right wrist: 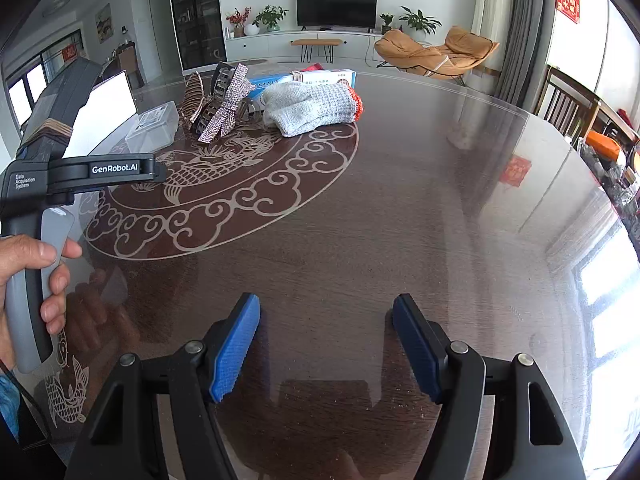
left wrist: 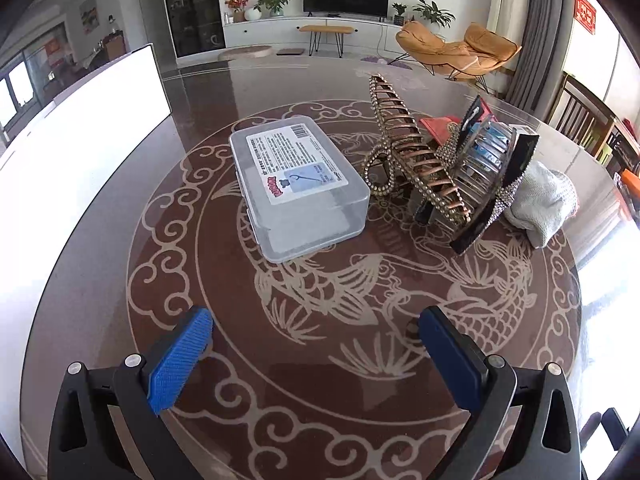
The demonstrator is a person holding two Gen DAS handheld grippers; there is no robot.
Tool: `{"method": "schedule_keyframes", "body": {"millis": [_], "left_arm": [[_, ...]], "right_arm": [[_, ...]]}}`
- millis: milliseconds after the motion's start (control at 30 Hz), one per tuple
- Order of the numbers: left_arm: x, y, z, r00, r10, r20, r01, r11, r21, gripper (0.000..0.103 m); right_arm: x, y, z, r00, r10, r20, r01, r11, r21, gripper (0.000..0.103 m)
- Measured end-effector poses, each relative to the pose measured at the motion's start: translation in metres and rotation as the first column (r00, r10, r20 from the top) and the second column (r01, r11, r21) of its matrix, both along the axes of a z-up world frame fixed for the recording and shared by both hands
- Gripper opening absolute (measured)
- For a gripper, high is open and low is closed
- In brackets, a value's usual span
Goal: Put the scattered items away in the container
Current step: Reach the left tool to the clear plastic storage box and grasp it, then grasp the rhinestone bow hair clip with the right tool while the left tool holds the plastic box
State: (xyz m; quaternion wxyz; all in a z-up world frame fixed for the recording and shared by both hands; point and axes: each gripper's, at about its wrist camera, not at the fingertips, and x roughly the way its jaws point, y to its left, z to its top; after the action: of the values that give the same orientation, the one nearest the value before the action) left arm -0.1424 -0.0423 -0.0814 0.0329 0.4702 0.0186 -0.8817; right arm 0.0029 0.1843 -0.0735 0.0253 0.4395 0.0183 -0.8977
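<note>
In the left wrist view, your left gripper (left wrist: 316,328) hangs over the dark round table (left wrist: 320,380) with its jaws spread wide and nothing between the blue pads (left wrist: 180,360). The clear plastic box (left wrist: 298,184), lid closed and label up, lies at about 12 o'clock from the fingertips, well apart from them. Just beside it at 1 o'clock the gold rhinestone hair claw (left wrist: 408,160) leans against a black rhinestone hair clip (left wrist: 480,184), and the white knitted glove (left wrist: 540,200) touches the clip's far side at 2 o'clock.

In the right wrist view, your right gripper (right wrist: 326,344) is also wide open and empty, its pads over bare tabletop. At 10 o'clock your left hand (right wrist: 36,280) grips the handle of the other gripper. The scattered items sit far off at 11 o'clock: the plastic box (right wrist: 154,126), the hair claw (right wrist: 196,96), a rhinestone bow clip (right wrist: 228,104), the glove (right wrist: 312,108) with its red cuff, and behind them a long white-and-blue carton (right wrist: 316,77).
</note>
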Motion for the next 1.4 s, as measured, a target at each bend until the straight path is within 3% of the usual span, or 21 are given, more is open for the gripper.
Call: {"method": "schedule_keyframes", "body": {"millis": [333, 533, 733, 800, 900, 1000, 1100, 1233, 1300, 1400], "left_arm": [[-0.071, -0.015, 0.0, 0.997, 0.076, -0.004, -0.076, 0.997, -0.001, 0.103], [-0.058, -0.057, -0.001, 0.99, 0.14, -0.015, -0.14, 0.99, 0.012, 0.103], [-0.044, -0.062, -0.003, 0.997, 0.079, -0.022, -0.079, 0.997, 0.008, 0.103], [-0.045, -0.059, -0.003, 0.997, 0.078, -0.02, -0.078, 0.997, -0.003, 0.103], [-0.049, -0.059, -0.001, 0.997, 0.08, -0.021, -0.08, 0.997, -0.002, 0.103], [-0.053, -0.062, 0.001, 0.997, 0.08, -0.021, -0.08, 0.997, -0.002, 0.103], [-0.055, -0.061, 0.001, 0.997, 0.079, -0.021, -0.079, 0.997, -0.002, 0.103], [-0.051, -0.063, 0.001, 0.997, 0.08, -0.022, -0.08, 0.997, 0.0, 0.103], [-0.053, -0.062, 0.002, 0.997, 0.079, -0.022, -0.079, 0.997, 0.001, 0.103], [-0.052, -0.062, 0.001, 0.997, 0.08, -0.023, -0.08, 0.997, 0.001, 0.103]], "right_arm": [[0.0, 0.0, 0.0, 1.0, 0.0, 0.0, 0.0, 1.0, 0.0, 0.07], [-0.001, 0.0, 0.0, 1.0, 0.0, 0.0, 0.0, 1.0, -0.001, 0.07], [-0.003, 0.0, -0.001, 1.0, 0.0, 0.001, 0.0, 1.0, -0.011, 0.073], [-0.014, -0.002, -0.001, 1.0, 0.019, -0.005, -0.019, 0.999, -0.041, 0.072], [-0.055, -0.003, 0.011, 0.999, 0.035, -0.007, -0.036, 0.986, -0.164, 0.072], [-0.105, -0.009, 0.047, 0.993, -0.005, -0.115, -0.02, 0.978, -0.208, 0.072], [-0.163, -0.034, 0.073, 0.99, 0.036, -0.137, -0.056, 0.988, -0.145, 0.072], [-0.205, -0.068, 0.073, 0.989, 0.102, -0.105, -0.104, 0.995, -0.011, 0.072], [-0.203, -0.078, 0.063, 0.988, 0.14, -0.059, -0.136, 0.989, 0.063, 0.072], [-0.17, -0.071, 0.05, 0.978, 0.204, -0.052, -0.195, 0.97, 0.142, 0.072]]}}
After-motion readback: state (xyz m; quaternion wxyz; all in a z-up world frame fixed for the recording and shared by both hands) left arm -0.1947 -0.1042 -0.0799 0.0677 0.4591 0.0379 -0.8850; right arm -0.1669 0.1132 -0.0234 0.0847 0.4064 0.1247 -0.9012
